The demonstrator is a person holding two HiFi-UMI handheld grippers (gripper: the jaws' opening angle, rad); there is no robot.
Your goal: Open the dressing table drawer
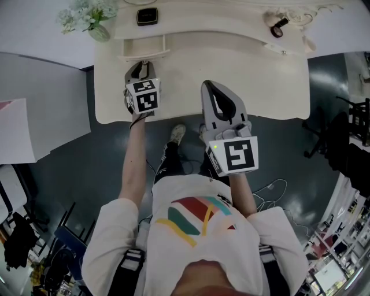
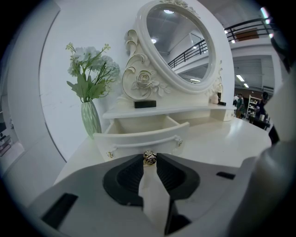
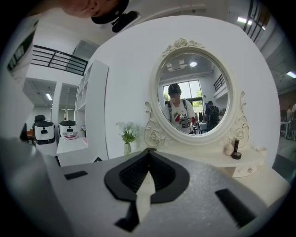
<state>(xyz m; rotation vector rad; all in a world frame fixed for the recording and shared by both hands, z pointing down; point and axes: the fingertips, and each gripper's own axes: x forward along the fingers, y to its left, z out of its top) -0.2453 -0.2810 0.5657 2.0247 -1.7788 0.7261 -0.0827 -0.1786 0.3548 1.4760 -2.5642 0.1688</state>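
The cream dressing table (image 1: 243, 63) has a small left drawer (image 1: 143, 49) that stands pulled out from under its shelf. In the left gripper view the drawer (image 2: 143, 134) shows its hollow inside, and its small gold knob (image 2: 149, 158) sits pinched between the jaw tips. My left gripper (image 1: 143, 65) (image 2: 149, 159) is shut on that knob. Further right, my right gripper (image 1: 210, 87) (image 3: 148, 152) hovers over the tabletop's front edge, shut with nothing in it. A second small drawer (image 3: 247, 170) at the right is closed.
A green vase of white flowers (image 1: 92, 20) (image 2: 91, 115) stands left of the drawer. A black box (image 1: 147, 15) lies on the shelf, and a small dark bottle (image 1: 278, 28) stands at the right. The oval mirror (image 2: 180, 44) rises behind. Chairs stand on the dark floor.
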